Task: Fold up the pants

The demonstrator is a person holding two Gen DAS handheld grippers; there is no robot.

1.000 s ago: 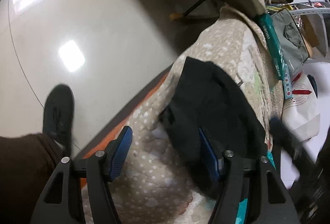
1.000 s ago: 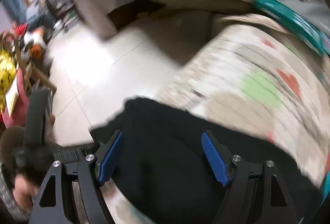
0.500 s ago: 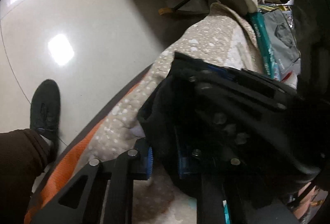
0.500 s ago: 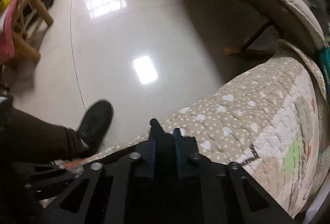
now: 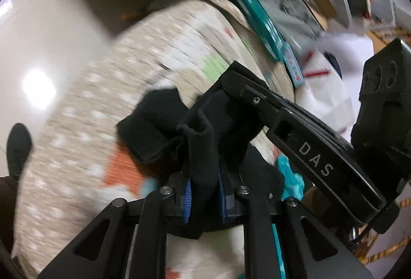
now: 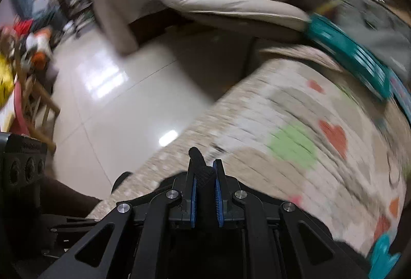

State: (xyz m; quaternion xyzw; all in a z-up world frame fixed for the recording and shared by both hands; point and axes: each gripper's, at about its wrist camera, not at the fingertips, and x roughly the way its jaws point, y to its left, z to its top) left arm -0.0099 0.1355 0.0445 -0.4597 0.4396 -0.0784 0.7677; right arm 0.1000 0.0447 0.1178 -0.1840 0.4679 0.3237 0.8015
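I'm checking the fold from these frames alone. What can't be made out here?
- Left wrist view: most of the black pants sits behind the right hand-held gripper.
- Right wrist view: the pants show only between the blue pads.
- Both views: motion blur smears the patterned quilt.

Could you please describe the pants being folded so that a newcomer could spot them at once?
Find the beige quilted cover with white dots and coloured hearts. The black pants lie bunched on it, pinched by the left gripper and right gripper: the only plain black cloth there.
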